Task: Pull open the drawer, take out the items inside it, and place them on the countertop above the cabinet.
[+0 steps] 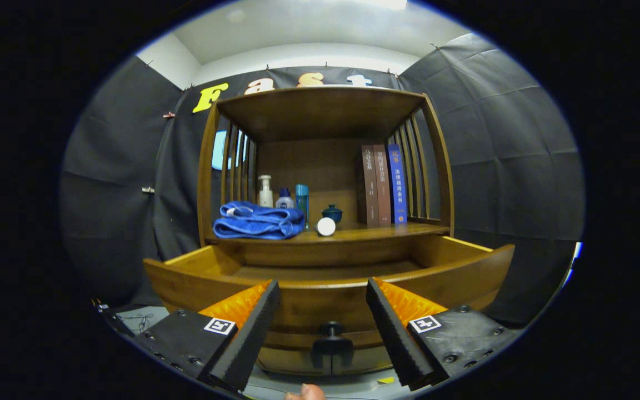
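Observation:
The wooden drawer (442, 278) stands pulled out from the cabinet, its inside floor bare as far as I can see. Its dark knob (331, 332) sits on the front panel between my fingers, lower down and free of them. My gripper (323, 294) is open, its fingertips just in front of the drawer's front rim with nothing between them. On the countertop (386, 232) above the drawer lie a folded blue towel (259, 221) at the left and a white round lid-like thing (325, 226) near the front edge.
Behind the towel stand a white pump bottle (265, 191), a small blue-capped bottle (284, 198) and a teal tumbler (301, 203). A small teal lidded cup (332, 213) and three upright books (382, 184) stand to the right. Slatted sides and a top shelf (320, 108) enclose the counter.

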`<state>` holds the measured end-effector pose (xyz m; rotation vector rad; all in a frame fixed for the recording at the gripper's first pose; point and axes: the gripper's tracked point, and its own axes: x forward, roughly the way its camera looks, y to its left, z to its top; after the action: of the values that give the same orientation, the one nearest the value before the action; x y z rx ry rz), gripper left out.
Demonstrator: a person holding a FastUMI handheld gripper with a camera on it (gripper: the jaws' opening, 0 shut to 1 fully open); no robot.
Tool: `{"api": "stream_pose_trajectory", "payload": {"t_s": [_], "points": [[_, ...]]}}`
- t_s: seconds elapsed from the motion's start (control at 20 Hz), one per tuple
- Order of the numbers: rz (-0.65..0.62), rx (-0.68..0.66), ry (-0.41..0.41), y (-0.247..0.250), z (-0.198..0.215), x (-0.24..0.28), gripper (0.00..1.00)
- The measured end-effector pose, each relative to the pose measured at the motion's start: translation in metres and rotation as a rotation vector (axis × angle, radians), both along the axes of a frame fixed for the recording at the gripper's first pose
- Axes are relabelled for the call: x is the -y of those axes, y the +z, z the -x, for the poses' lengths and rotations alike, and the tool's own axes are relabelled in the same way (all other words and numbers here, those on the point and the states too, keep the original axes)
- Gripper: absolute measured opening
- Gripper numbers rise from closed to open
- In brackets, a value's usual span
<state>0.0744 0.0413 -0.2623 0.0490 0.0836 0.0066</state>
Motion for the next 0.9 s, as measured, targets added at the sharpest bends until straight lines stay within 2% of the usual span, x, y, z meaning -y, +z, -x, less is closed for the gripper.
{"api": "stream_pose_trajectory", "payload": {"t_s": [0.35,0.65,0.9], "points": [[0.002,-0.083,-0.015,-0.044,-0.004,0.009,0.98],[0.049,-0.099,-0.007,-0.042,-0.013,0.005,0.98],[0.039,-0.1,0.004,-0.04,-0.044,0.008,0.98]]}}
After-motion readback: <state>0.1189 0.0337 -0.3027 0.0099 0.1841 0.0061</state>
